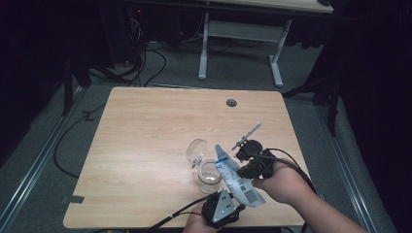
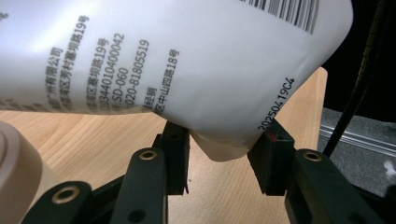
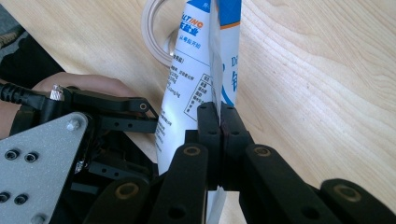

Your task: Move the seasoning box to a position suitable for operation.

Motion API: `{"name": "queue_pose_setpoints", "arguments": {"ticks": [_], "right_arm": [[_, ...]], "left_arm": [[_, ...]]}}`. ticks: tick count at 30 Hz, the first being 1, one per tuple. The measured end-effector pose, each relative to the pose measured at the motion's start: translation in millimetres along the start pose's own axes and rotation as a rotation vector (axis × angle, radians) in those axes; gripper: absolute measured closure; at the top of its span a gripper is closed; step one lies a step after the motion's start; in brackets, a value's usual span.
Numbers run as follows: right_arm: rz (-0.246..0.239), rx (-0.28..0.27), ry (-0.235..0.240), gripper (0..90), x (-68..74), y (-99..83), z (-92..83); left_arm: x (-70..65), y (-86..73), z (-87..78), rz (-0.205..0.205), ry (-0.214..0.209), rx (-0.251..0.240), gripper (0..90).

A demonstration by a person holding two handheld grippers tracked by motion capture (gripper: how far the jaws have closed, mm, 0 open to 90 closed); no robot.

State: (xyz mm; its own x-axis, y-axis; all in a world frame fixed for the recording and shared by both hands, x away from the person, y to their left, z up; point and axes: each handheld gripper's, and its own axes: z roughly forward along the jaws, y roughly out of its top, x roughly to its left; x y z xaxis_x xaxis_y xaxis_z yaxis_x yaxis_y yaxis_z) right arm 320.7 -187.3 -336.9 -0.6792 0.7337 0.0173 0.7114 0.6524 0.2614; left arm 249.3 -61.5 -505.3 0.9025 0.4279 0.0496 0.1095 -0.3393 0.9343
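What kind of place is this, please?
Probably a lab or workshop: a bare wooden table on grey carpet, loose cables on the floor, and another desk's white metal legs behind.

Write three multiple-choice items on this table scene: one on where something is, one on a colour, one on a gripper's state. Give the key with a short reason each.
1. Where is the clear glass jar relative to the white pouch?
A. Just left of it in the high view
B. At the table's far edge
C. On the floor

2. What colour is the band at the pouch's top end?
A. Red
B. Blue
C. Green

3. How does the right gripper stand?
A. Wide open above the table
B. Shut on the jar's lid
C. Shut on the pouch's flat edge

Key:
1 A, the high view shows the jar on the wooden table beside the pouch's left side.
2 B, the right gripper view shows blue print at the pouch's top.
3 C, its jaws meet with the pouch's seam pinched between them; the left gripper holds the pouch's bottom corner.
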Motion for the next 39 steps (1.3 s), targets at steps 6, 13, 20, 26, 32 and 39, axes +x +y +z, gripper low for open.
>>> {"name": "queue_pose_setpoints", "arguments": {"ticks": [6, 13, 20, 26, 32, 39], "right_arm": [[-0.028, 0.001, 0.010, 89.9, 0.6, 4.4, 3.5], [-0.055, 0.004, 0.019, 89.9, 2.5, 7.0, 6.0], [-0.054, 0.008, 0.020, 89.9, 3.2, 9.6, 6.7], [-0.060, 0.010, 0.018, 89.8, 3.9, 12.4, 8.3], [-0.076, 0.014, 0.022, 89.8, 5.2, 15.4, 9.9], [-0.087, 0.017, 0.013, 89.9, 6.8, 17.4, 9.9]], "left_arm": [[-0.6, -1.2, -2.5, -0.011, 0.006, 0.000, 61.9], [-1.8, -3.8, -7.2, 0.006, 0.018, 0.000, 61.8], [-0.8, -3.8, -8.0, 0.005, 0.014, -0.002, 61.6], [-1.5, -2.9, -8.8, 0.009, 0.015, -0.006, 61.3], [-1.6, -2.3, -9.0, 0.007, 0.013, -0.009, 61.0], [-1.3, -1.3, -10.0, 0.000, 0.008, -0.014, 61.0]]}}
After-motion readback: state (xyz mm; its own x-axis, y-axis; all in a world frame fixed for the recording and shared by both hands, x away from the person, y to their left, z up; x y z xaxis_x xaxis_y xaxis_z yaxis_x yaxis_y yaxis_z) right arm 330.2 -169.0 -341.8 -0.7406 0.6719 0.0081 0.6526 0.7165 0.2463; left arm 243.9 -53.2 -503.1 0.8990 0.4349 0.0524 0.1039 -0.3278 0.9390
